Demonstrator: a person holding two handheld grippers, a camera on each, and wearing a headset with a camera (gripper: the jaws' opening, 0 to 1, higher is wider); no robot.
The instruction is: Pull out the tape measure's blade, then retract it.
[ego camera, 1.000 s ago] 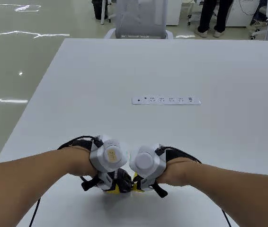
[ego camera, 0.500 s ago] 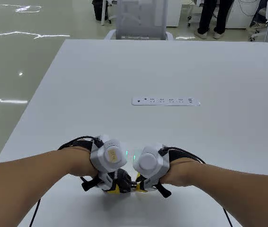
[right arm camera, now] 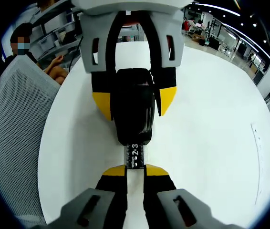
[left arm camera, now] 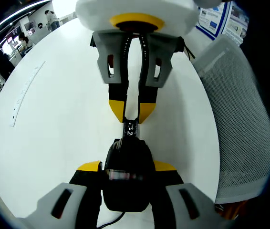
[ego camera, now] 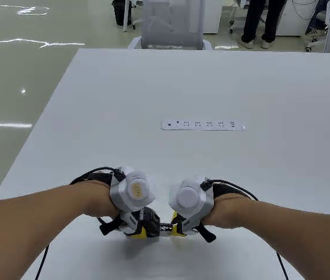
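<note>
A black tape measure case (left arm camera: pixel 128 174) sits clamped between my left gripper's (left arm camera: pixel 128 167) yellow-tipped jaws. From its mouth runs a short stretch of blade (left arm camera: pixel 130 129) with black numerals. My right gripper (left arm camera: pixel 131 112) faces it and is shut on the blade's end. In the right gripper view the case (right arm camera: pixel 134 114) is straight ahead, held by the left gripper (right arm camera: pixel 134 102), and the blade (right arm camera: pixel 135 156) leads down into my right gripper (right arm camera: pixel 135 171). In the head view both grippers, left (ego camera: pixel 140 230) and right (ego camera: pixel 175 228), hover close together near the table's front edge.
The white table (ego camera: pixel 211 81) carries a white power strip (ego camera: pixel 203 125) at its middle. A grey chair (ego camera: pixel 172 23) stands at the far end, with people's legs (ego camera: pixel 264 20) behind. A mesh chair back (left arm camera: pixel 240 124) is close to the table's near edge.
The two grippers have drawn a little apart. A short length of blade now shows between the case and the right gripper's tips.
</note>
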